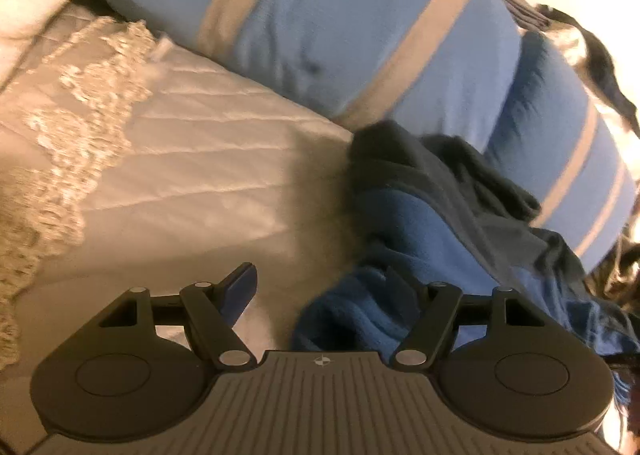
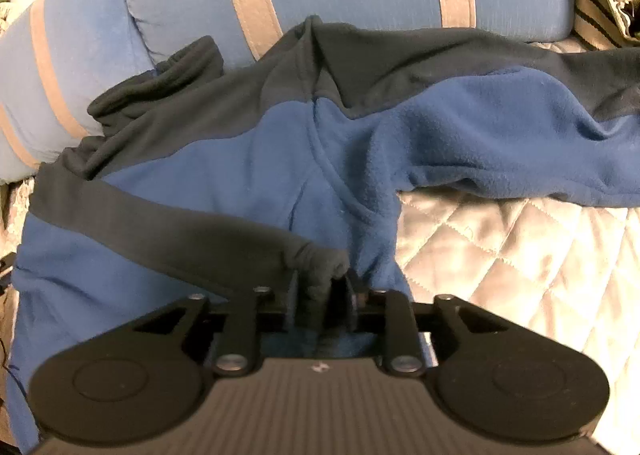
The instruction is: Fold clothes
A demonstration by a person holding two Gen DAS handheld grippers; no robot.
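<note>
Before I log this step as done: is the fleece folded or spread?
Not folded: the fleece lies rumpled on the quilt, one sleeve stretched sideways. The right tongs pinch its dark hem.

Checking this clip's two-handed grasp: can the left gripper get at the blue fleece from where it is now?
Probably yes. The left gripper is open, and the blue fleece is bunched on the quilted bedspread right at its right-hand finger, with nothing between. The right gripper already pinches a dark hem.

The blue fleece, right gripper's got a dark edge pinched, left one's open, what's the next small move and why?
Probably close the left gripper on the blue fleece bunched beside it: the right gripper already pinches a dark edge, so folding likely needs a second hold.
</note>
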